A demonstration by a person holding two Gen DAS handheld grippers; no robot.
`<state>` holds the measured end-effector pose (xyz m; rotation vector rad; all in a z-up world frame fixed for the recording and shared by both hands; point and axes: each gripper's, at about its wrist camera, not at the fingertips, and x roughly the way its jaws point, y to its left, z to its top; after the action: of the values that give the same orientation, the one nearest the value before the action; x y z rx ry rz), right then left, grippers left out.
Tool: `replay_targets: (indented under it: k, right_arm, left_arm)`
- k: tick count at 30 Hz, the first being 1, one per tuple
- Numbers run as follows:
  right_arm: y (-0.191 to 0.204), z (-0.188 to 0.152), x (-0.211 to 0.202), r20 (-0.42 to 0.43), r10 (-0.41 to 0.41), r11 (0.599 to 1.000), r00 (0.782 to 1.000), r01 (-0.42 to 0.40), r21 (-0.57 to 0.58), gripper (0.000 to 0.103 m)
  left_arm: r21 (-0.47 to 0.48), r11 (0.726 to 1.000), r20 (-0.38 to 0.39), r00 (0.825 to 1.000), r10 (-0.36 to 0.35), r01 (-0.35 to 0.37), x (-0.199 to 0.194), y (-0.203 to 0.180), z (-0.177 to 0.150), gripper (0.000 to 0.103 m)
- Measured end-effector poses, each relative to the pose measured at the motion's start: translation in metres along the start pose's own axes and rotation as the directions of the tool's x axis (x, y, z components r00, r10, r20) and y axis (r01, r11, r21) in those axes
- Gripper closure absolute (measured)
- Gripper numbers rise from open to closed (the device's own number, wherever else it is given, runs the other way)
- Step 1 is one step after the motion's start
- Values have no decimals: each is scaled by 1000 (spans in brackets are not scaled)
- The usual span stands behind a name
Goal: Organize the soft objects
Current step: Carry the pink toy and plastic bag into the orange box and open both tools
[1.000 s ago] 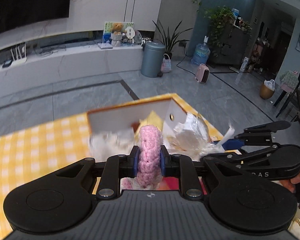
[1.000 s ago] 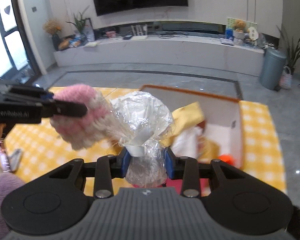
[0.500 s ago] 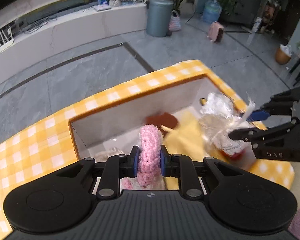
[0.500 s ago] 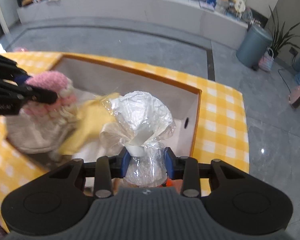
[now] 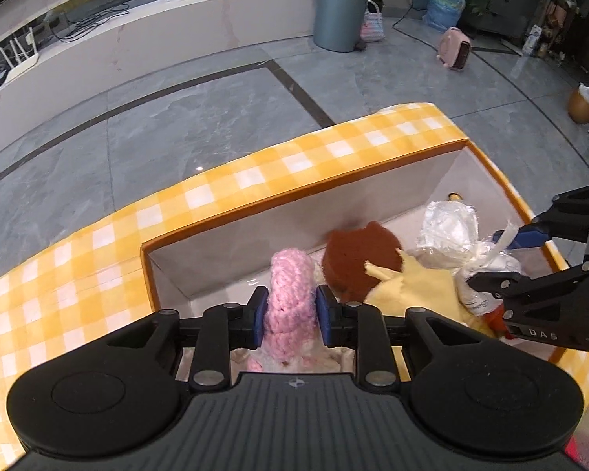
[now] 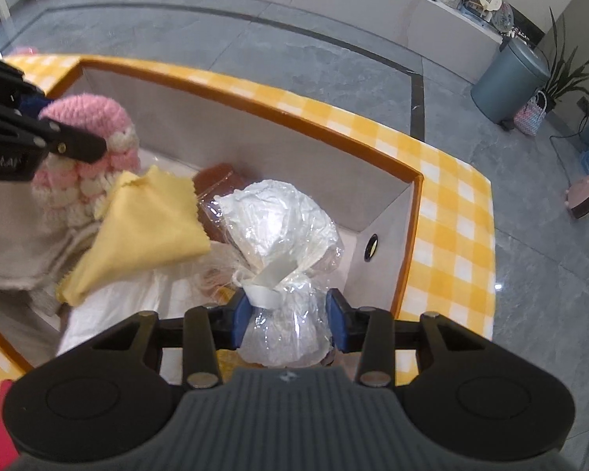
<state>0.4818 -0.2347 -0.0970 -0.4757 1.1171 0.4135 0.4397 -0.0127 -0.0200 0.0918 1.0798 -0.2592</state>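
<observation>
Two hand-held grippers lowering soft items into an open box (image 5: 231,227) with an orange rim and pale inner walls, standing on a yellow checked cloth (image 5: 78,259). The left gripper (image 5: 288,312) is clamped on a pink crocheted piece (image 5: 290,290), its blue pads pressed into the yarn on both sides; in the right wrist view the same piece (image 6: 94,133) hangs over the left half of the box, above a pale grey fabric (image 6: 15,231). The right gripper (image 6: 288,316) is closed around the tied neck of a clear plastic-wrapped bundle (image 6: 278,219), just below its white ribbon, with the bundle's bulb over the right half of the box near the end wall with a round hole (image 6: 372,249). Already inside lie a yellow cloth (image 6: 149,219), a brown soft item (image 5: 359,259) and white material beneath. The step in hand appears to be placement of both held items. To do it well, each should be brought down until it rests on the contents before the jaws part, the two kept to their own halves so the grippers do not meet; the crinkled wrap is likely slippery and top-heavy, so setting it against the end wall should keep it from toppling onto the yellow cloth
</observation>
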Motion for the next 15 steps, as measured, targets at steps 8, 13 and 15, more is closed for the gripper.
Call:
replay_targets:
  k: [8,13,15]
  right_arm:
    - [9,1,15,-22,-70,996,997,69,-60,58]
    - [2,1,4,-13,-67,997,998,66,-33,52]
    - [0,1,-5,6,-84,996,996,84,-7,50]
  left_arm:
    - [64,992,-5,994,107,-106,22,-7,-5,73]
    - [73,990,51,992,119,-122,5,-6,-4,42]
    - [86,987,87,988,126,-134,-8,-8,-3,34]
